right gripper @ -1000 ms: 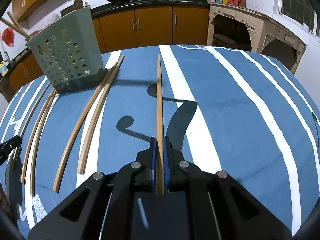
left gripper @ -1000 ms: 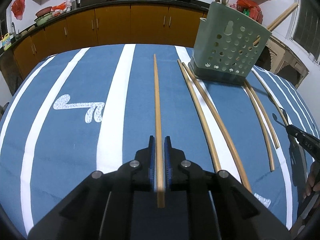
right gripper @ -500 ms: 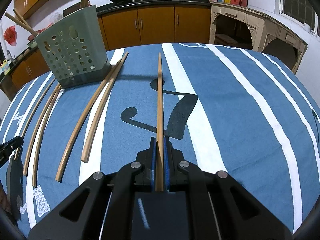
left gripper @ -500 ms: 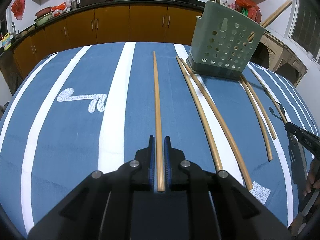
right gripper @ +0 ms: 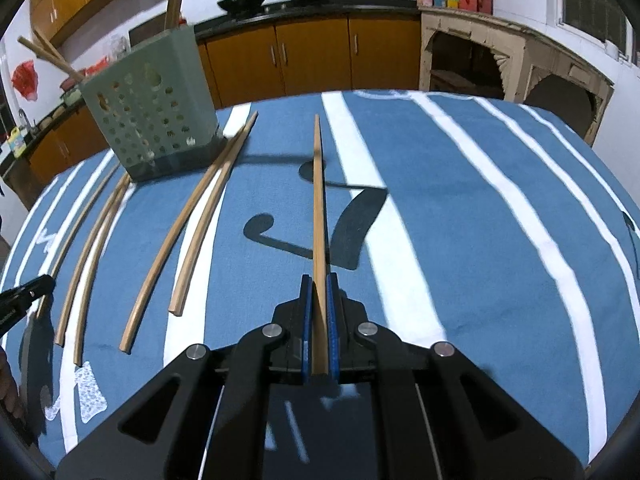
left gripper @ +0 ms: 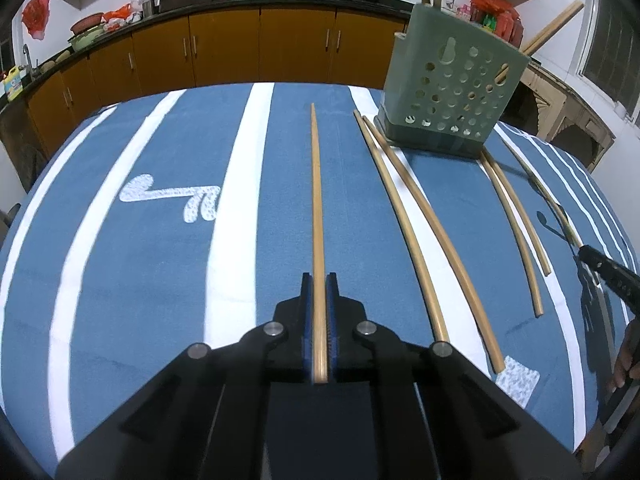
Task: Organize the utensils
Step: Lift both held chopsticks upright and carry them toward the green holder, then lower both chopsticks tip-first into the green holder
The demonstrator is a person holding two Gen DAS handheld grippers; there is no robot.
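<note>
My left gripper (left gripper: pixel 319 280) is shut on a long wooden chopstick (left gripper: pixel 317 200) that points forward over the blue striped cloth. My right gripper (right gripper: pixel 319 280) is shut on another wooden chopstick (right gripper: pixel 318 200), held above the cloth with its shadow below. A green perforated utensil holder (left gripper: pixel 448 92) stands at the far right in the left wrist view and at the far left in the right wrist view (right gripper: pixel 152 108), with a few sticks inside. Several loose chopsticks (left gripper: pixel 416 224) lie on the cloth beside it, also in the right wrist view (right gripper: pixel 192 232).
The table (left gripper: pixel 120 280) carries a blue cloth with white stripes. Orange kitchen cabinets (left gripper: pixel 240 52) with woks on the counter run along the back. A carved white side table (right gripper: pixel 520 64) stands at the back right. The right gripper's tip (left gripper: pixel 608 272) shows at the left view's right edge.
Both grippers have lifted and drawn back a little with their chopsticks. The holder appears smaller and farther in both views.
</note>
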